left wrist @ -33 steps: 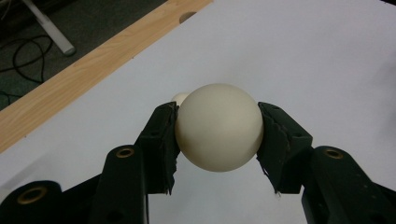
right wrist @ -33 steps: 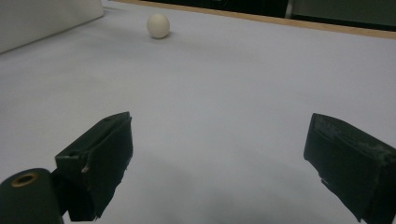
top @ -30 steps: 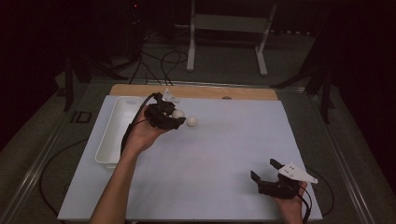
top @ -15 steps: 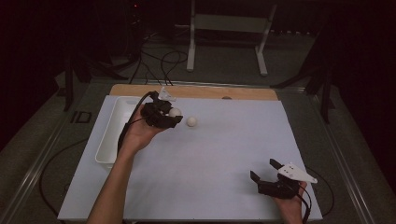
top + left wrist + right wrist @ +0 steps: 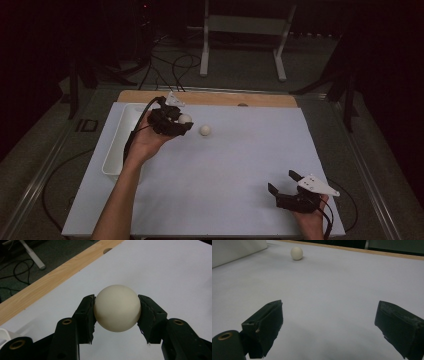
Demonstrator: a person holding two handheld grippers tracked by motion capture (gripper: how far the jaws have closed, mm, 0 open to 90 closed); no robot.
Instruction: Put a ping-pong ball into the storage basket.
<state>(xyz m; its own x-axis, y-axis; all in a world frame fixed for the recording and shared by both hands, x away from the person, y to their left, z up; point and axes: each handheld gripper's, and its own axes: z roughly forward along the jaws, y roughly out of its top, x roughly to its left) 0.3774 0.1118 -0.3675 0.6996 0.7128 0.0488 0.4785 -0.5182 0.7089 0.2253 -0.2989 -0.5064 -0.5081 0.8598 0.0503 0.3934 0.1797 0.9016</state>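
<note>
My left gripper (image 5: 181, 122) is shut on a cream ball (image 5: 184, 118), held above the white table top near its back left. In the left gripper view the ball (image 5: 117, 308) sits squeezed between both black pads (image 5: 86, 315). A second cream ball (image 5: 205, 130) lies loose on the sheet just to the right of the held one, and shows far off as the ball (image 5: 296, 253) in the right gripper view. At the front right of the table my right gripper (image 5: 282, 182) rests low and open, its jaws wide apart with nothing between them (image 5: 329, 322).
A white tray (image 5: 119, 142) lies along the left side of the sheet, under my left forearm. A wooden strip (image 5: 260, 99) with a hole borders the table's far edge. Cables and a metal stand are on the floor beyond.
My left hand has drifted a little to the left and back with the ball, away from the loose ball. The right gripper has stayed put.
</note>
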